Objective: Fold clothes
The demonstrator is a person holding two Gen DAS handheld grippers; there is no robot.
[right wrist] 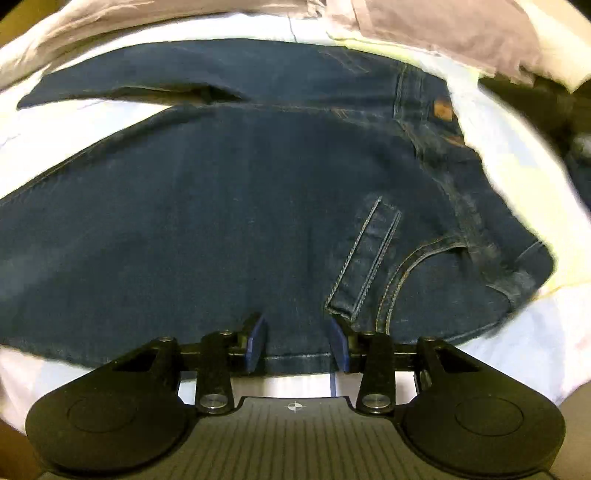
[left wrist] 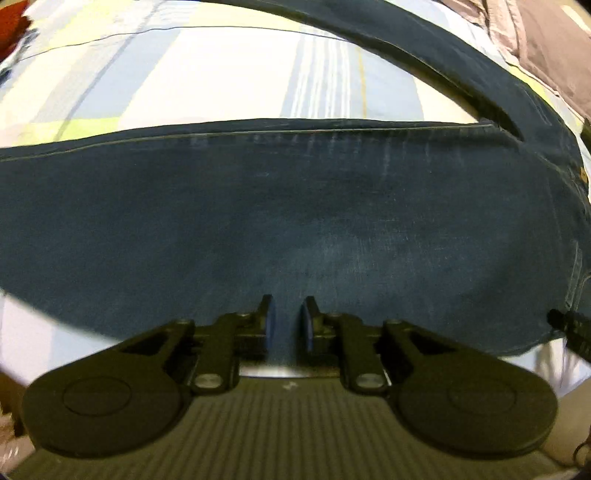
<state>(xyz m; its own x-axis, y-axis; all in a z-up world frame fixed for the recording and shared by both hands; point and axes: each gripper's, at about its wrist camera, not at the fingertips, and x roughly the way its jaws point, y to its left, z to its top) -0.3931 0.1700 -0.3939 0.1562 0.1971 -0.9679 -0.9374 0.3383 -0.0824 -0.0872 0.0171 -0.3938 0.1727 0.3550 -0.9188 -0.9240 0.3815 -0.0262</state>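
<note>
I had the jeans [right wrist: 221,221] spread flat on the striped bedsheet [left wrist: 221,74], legs splayed apart. My left gripper [left wrist: 287,325] sat at the near edge of one leg — jaws a little apart, denim between the blue pads [left wrist: 270,325], not clamped. My right gripper [right wrist: 298,343] was at the near hem by the hip pocket [right wrist: 436,295], jaws wider apart, straddling the edge. A grey garment [right wrist: 443,33] lay beyond the waistband.
</note>
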